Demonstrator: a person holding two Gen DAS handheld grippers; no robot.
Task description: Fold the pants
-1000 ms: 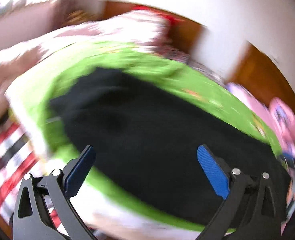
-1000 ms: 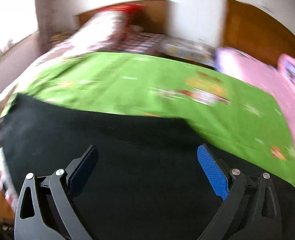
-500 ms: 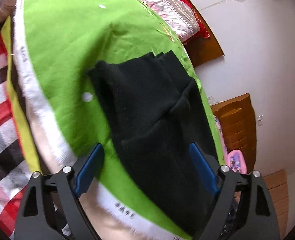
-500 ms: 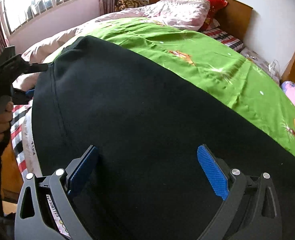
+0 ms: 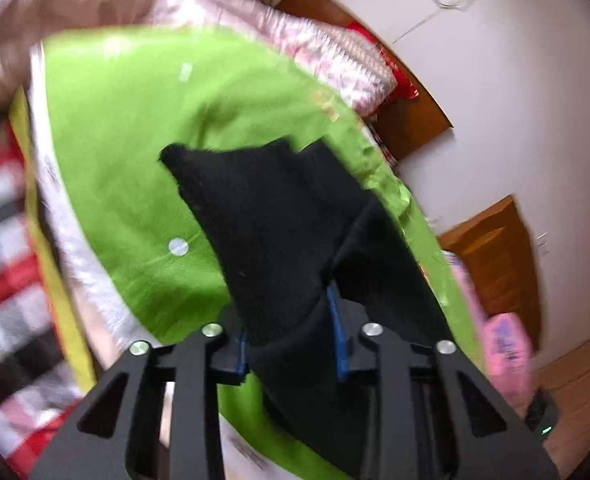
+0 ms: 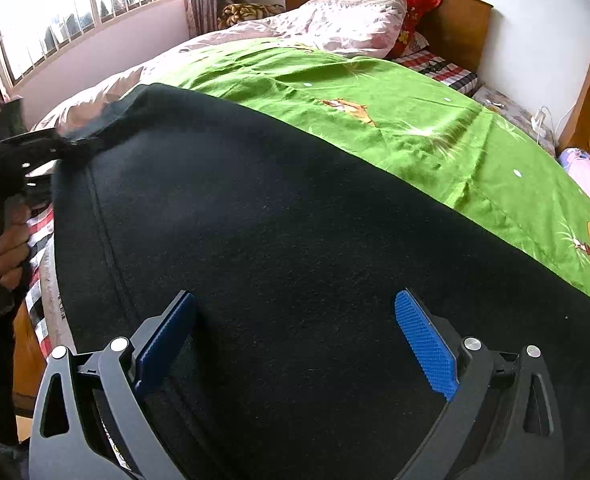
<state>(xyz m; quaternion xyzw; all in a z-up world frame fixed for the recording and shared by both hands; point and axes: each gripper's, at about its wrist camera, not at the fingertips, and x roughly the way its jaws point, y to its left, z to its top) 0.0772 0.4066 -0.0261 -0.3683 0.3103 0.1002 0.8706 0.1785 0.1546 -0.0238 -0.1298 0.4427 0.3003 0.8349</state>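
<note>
Bedroom, bed (image 6: 375,92) under a green sheet (image 5: 135,140); black pants (image 6: 275,240) lie spread along its near edge. Left tongs (image 5: 291,332) have just been closing and now pinch a corner of the pants, where half a second ago they stood wide around it. Right tongs (image 6: 295,336) hang open over the cloth, unchanged. Likely the first grasp for a fold.

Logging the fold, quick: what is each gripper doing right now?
Left gripper: jaws just closing, pinched on the black pants.
Right gripper: open, holding nothing, over the pants.
</note>
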